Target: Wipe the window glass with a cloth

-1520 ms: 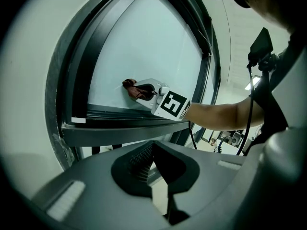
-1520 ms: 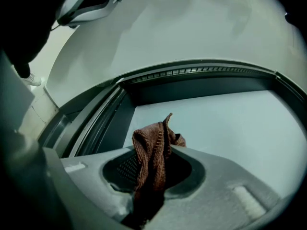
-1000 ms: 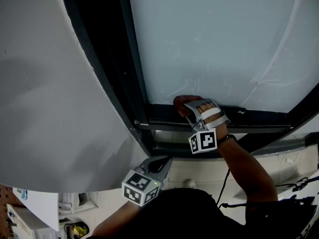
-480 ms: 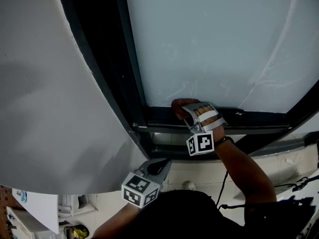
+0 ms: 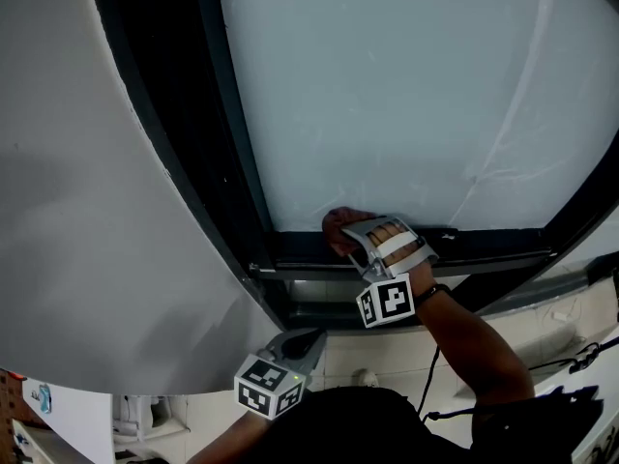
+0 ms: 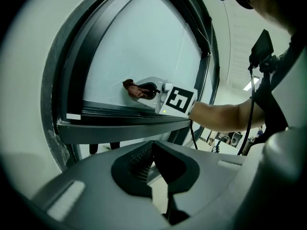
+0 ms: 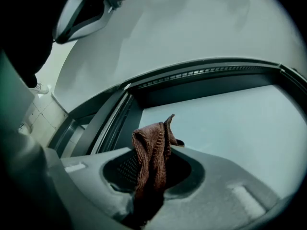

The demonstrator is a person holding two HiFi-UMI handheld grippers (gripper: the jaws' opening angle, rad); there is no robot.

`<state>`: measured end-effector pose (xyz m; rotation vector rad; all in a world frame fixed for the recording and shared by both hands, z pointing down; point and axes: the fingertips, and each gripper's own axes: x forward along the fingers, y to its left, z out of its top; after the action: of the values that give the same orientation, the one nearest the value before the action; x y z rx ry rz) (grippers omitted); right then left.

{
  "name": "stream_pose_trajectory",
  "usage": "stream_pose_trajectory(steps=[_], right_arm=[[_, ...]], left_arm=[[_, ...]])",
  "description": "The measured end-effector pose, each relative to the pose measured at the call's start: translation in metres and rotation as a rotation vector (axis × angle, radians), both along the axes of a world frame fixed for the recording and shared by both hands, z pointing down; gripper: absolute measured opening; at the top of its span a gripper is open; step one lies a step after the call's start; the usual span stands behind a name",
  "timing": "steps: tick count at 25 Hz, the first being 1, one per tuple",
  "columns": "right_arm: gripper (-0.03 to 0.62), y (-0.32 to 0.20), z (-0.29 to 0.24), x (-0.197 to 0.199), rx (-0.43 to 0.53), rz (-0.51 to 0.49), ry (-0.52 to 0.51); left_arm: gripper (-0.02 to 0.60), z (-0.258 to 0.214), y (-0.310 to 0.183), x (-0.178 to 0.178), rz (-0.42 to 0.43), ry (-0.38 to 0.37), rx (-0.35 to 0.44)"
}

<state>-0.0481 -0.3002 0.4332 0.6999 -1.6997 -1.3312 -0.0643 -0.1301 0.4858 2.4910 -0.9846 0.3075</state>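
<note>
The window glass (image 5: 387, 95) is a large pale pane in a dark frame (image 5: 218, 153). A brown cloth (image 5: 337, 228) rests against the pane's bottom edge, near the lower left corner. My right gripper (image 5: 350, 235) is shut on the cloth; in the right gripper view the cloth (image 7: 152, 150) sticks up from between the jaws, with the glass (image 7: 230, 123) just beyond. The left gripper view shows that cloth (image 6: 135, 89) touching the glass (image 6: 144, 51). My left gripper (image 5: 308, 338) hangs low, below the sill, shut with nothing in it (image 6: 154, 164).
A grey wall (image 5: 97, 211) runs along the left of the frame. A dark sill ledge (image 5: 435, 288) lies under the pane. Black cables (image 5: 580, 356) trail over the tiled floor at the lower right.
The head view has shifted slightly. My right gripper with the cloth has edged a little left along the pane's bottom edge. The left gripper has barely moved.
</note>
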Motion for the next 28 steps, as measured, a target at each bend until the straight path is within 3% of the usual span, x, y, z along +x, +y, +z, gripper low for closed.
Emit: stream_pose_trajectory(steps=[4, 11, 18, 22, 28], right_arm=[[0.078, 0.01, -0.048, 0.013, 0.078, -0.015, -0.045], [0.078, 0.01, -0.176, 0.044, 0.333, 0.002, -0.112], [0.078, -0.009, -0.285, 0.072, 0.548, 0.06, -0.093], [0.078, -0.015, -0.314, 0.075, 0.597, 0.073, -0.071], [0.078, -0.027, -0.309, 0.079, 0.6, 0.091, -0.047]], left_arm=[[0.017, 0.0, -0.001, 0.002, 0.003, -0.006, -0.001], [0.017, -0.002, -0.003, 0.005, 0.012, -0.012, 0.011], [0.017, -0.006, -0.007, 0.004, 0.004, -0.007, 0.03], [0.017, -0.007, -0.006, 0.002, -0.007, -0.006, 0.032], [0.017, -0.008, -0.005, 0.005, 0.0, -0.004, 0.037]])
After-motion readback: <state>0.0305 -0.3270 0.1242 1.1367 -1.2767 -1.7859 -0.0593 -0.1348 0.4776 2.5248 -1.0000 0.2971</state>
